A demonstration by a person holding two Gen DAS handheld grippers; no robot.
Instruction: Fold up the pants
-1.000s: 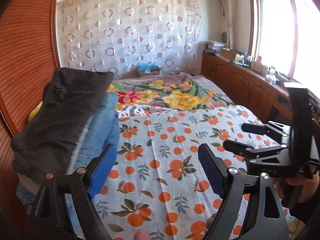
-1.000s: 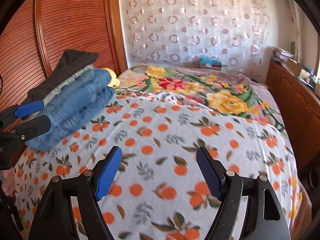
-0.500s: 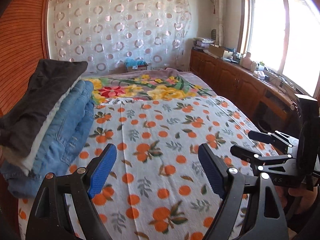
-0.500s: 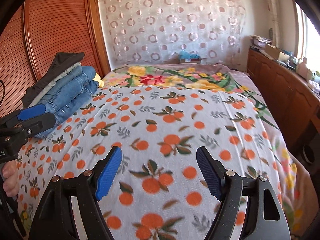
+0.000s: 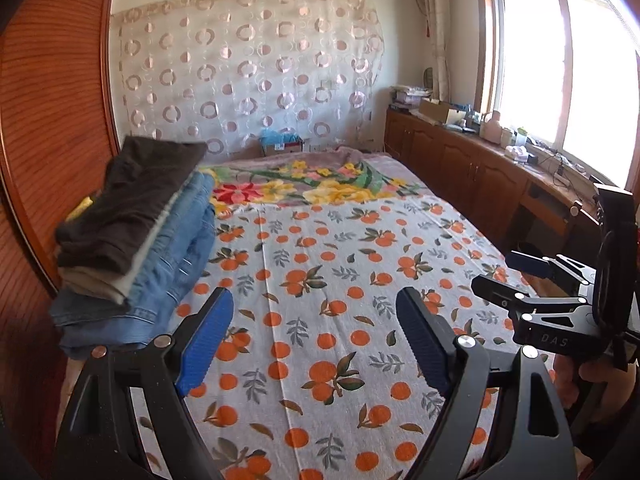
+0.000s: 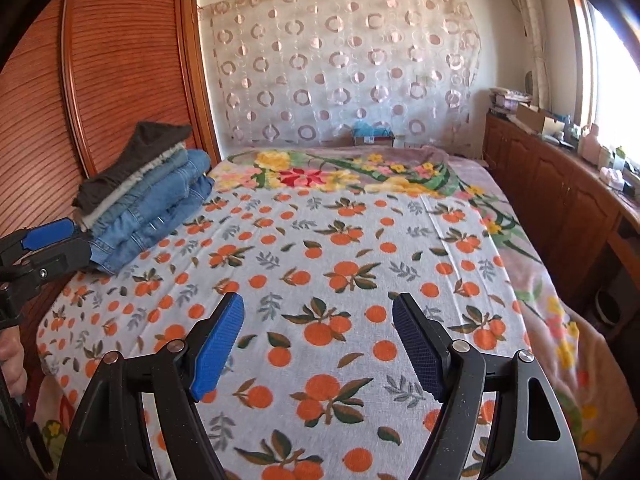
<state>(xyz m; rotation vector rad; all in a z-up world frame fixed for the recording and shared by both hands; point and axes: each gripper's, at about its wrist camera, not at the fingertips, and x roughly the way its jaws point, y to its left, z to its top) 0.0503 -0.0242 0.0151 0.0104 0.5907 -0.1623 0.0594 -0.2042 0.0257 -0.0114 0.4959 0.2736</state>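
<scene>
Sunlit bedroom, with a bed under an orange-printed white sheet (image 6: pixel 320 248) filling both views. Against the ribbed wooden wardrobe door (image 5: pixel 52 120) on the left sits a stack of folded pants (image 5: pixel 140 236), dark brown on top of pale and blue denim. The left gripper (image 5: pixel 316 340) and right gripper (image 6: pixel 318 340) both hover over bare sheet, jaws wide apart and empty. Reaching carelessly for the pile, I judge, could snag several layers and topple or unfold it.
</scene>
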